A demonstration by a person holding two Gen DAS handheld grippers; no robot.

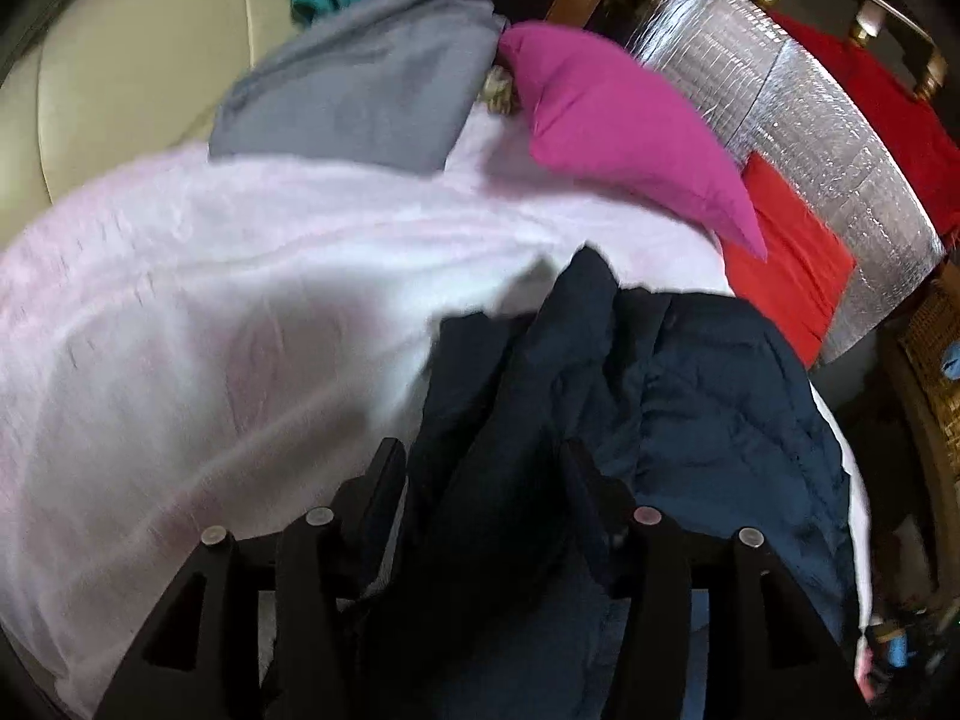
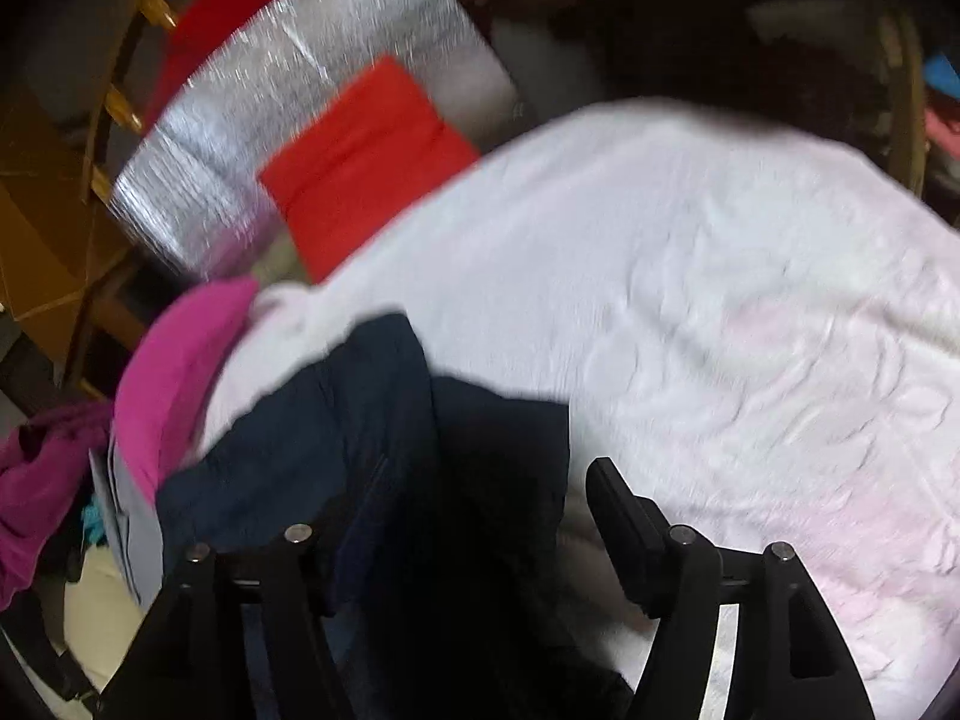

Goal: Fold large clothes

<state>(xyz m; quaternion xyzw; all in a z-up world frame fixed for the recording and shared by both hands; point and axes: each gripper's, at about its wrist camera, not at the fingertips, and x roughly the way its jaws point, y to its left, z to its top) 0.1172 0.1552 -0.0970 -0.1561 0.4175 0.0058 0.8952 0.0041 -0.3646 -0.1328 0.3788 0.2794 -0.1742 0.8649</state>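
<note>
A dark navy garment (image 1: pixel 708 396) lies bunched on a pale pink blanket (image 1: pixel 210 312). In the left wrist view my left gripper (image 1: pixel 480 468) has the navy cloth filling the space between its fingers; the jaws stand fairly wide. In the right wrist view the navy garment (image 2: pixel 336 420) covers my right gripper's left finger, and the right finger (image 2: pixel 618 510) stands bare over the blanket (image 2: pixel 720 300). My right gripper (image 2: pixel 474 498) looks open with cloth draped into the gap. Both views are blurred by motion.
A magenta garment (image 1: pixel 630 132), a folded grey garment (image 1: pixel 372 90) and a folded red one (image 1: pixel 786 264) lie past the blanket. A silver foil mat (image 1: pixel 840 138) and wooden chair rails (image 1: pixel 900 18) are behind. A cream cushion (image 1: pixel 132 72) sits far left.
</note>
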